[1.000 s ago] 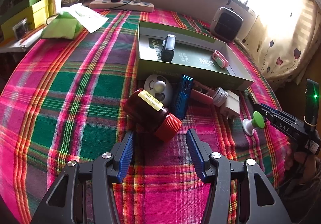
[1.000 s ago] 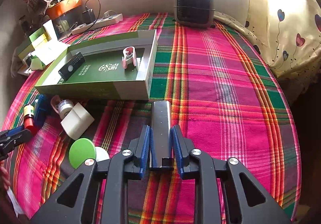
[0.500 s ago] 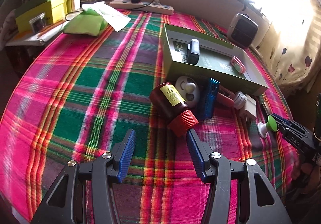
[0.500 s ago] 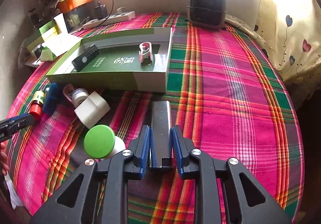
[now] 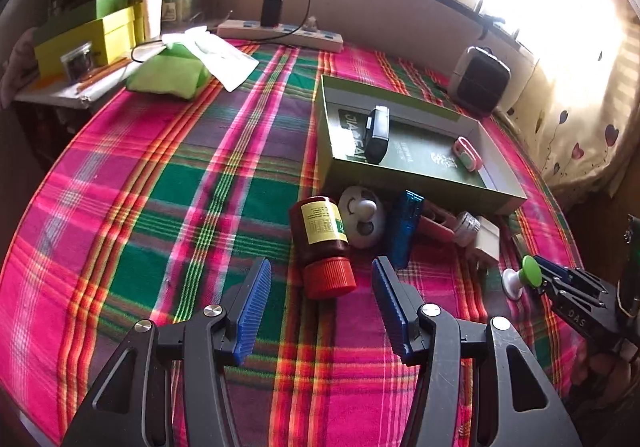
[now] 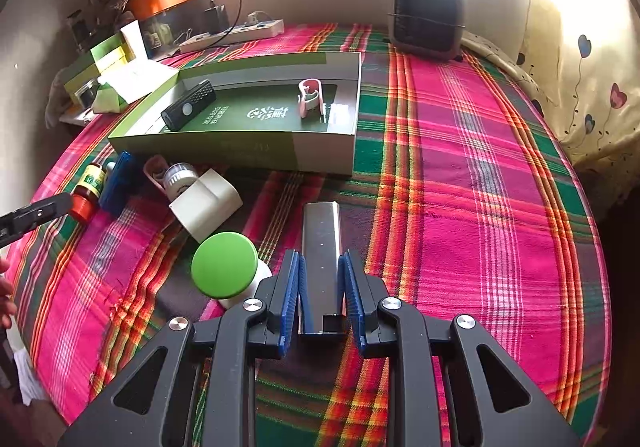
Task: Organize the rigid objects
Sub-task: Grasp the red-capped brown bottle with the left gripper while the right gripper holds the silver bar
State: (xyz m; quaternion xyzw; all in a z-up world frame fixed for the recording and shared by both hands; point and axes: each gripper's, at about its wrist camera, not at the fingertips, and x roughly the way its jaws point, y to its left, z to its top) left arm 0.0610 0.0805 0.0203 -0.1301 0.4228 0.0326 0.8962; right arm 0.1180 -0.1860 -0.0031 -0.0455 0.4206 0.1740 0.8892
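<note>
My left gripper stands open around the red cap of a brown bottle lying on the plaid cloth; its pads do not touch it. Behind the bottle lie a white round gadget, a blue case and a white plug. My right gripper is shut on a grey metal bar, held above the cloth. A green-capped white knob stands just left of it. The green box lid holds a black remote and a pink clip.
A small heater stands at the far edge, a power strip with a charger by the wall. Yellow-green boxes and a green pouch sit far left. The cloth ends at the right by a heart-print curtain.
The left wrist view has swung, so the bottle went from left of the jaws to between them, cap toward the camera. The right gripper keeps the bar and drifted slightly; the box looks nearer.
</note>
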